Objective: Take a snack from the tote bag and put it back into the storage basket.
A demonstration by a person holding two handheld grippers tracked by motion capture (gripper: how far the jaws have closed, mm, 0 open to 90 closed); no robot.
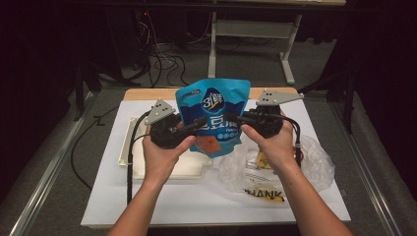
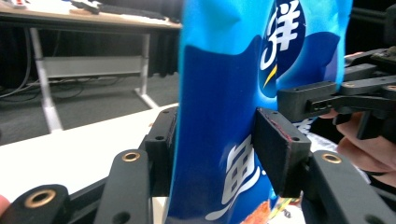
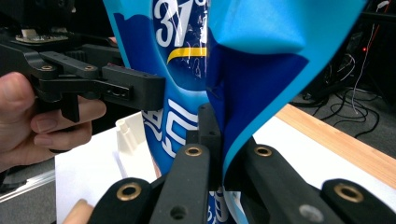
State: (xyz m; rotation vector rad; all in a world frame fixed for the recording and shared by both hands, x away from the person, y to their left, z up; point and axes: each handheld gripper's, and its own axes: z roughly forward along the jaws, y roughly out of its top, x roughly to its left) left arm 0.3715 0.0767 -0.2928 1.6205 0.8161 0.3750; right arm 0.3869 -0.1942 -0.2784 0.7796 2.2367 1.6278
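A blue snack bag (image 1: 214,115) with white lettering is held upright above the table, between both grippers. My left gripper (image 1: 199,125) takes its lower left side. In the left gripper view the bag (image 2: 219,116) fills the gap of that gripper (image 2: 217,140), and both pads touch it. My right gripper (image 1: 236,118) holds the right edge. In the right gripper view its jaws (image 3: 219,135) are pinched tight on a fold of the bag (image 3: 261,60). Each gripper view shows the other gripper farther off: the right one (image 2: 308,100) and the left one (image 3: 135,91).
A white moulded tray (image 1: 133,142) lies on the white-covered table (image 1: 206,201) under my left hand. A crumpled clear plastic bag (image 1: 314,162) with printed letters lies at the right. Beyond the table's wooden far edge (image 1: 147,93) are cables and a desk frame (image 1: 214,44).
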